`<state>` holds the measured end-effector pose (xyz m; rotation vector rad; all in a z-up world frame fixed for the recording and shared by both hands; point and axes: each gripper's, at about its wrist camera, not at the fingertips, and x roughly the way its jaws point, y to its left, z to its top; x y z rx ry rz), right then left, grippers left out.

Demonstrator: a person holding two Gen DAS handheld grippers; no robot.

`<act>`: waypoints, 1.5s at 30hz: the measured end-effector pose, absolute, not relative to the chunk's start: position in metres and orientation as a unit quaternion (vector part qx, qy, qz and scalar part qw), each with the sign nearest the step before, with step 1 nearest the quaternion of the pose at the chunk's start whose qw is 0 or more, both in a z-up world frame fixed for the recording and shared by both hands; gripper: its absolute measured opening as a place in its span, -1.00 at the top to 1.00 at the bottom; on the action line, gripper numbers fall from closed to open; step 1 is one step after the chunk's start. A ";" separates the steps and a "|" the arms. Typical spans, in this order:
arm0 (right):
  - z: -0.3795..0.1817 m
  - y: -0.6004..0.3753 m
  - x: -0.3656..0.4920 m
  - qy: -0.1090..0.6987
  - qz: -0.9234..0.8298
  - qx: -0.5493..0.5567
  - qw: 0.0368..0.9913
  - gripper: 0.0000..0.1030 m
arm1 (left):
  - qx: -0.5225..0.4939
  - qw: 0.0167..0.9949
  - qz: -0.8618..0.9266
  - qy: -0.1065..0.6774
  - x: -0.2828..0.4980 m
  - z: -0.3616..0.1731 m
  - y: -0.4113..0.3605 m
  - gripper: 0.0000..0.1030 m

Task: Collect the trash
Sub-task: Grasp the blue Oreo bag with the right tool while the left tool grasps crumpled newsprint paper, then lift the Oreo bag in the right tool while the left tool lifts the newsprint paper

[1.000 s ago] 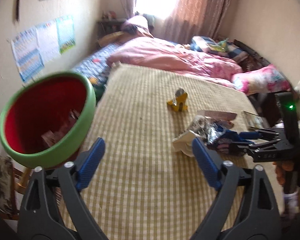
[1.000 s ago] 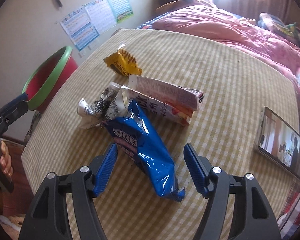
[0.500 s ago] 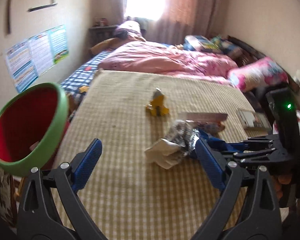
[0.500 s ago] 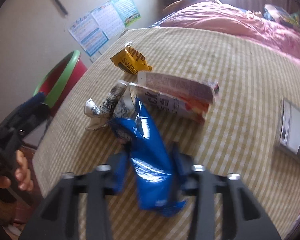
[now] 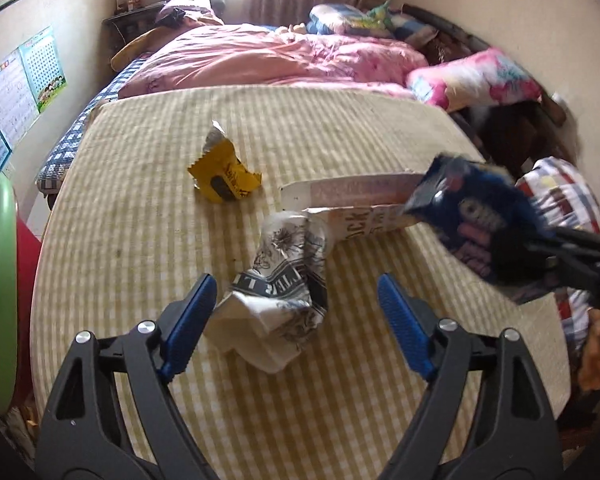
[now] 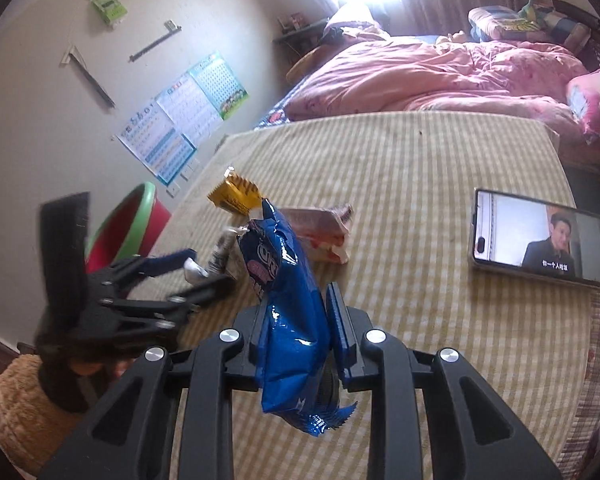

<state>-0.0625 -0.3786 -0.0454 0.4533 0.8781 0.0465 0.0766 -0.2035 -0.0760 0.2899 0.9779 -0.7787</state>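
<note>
My right gripper [image 6: 300, 314] is closing, its pads pressed on a blue snack bag [image 6: 284, 264] that hangs clear of the checked table [image 6: 420, 168]. The left wrist view shows that bag [image 5: 472, 216] raised at the right. My left gripper [image 5: 298, 316] points down over a crumpled white printed wrapper [image 5: 284, 280]. Its jaws are closing with the wrapper between them, and the pads are not pressing on it. Farther back lie a yellow wrapper [image 5: 224, 180] and a torn white carton [image 5: 352, 192]. A red bin with a green rim [image 5: 0, 280] stands off the table's left edge.
A phone [image 6: 540, 236] with its screen lit lies on the table at the right. Beyond the table's far edge is a bed with a pink duvet [image 5: 268, 56]. A wall with posters [image 6: 180, 120] is close on the left.
My right gripper shut on the blue bag and lifted it off the table. My left gripper swung from the bin to the crumpled wrapper, lower and closer, its jaws narrower.
</note>
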 end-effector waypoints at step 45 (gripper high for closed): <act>-0.035 -0.298 -0.017 0.429 0.091 0.189 0.878 0.49 | -0.008 0.880 -0.231 0.416 0.064 -0.013 -0.073 -0.05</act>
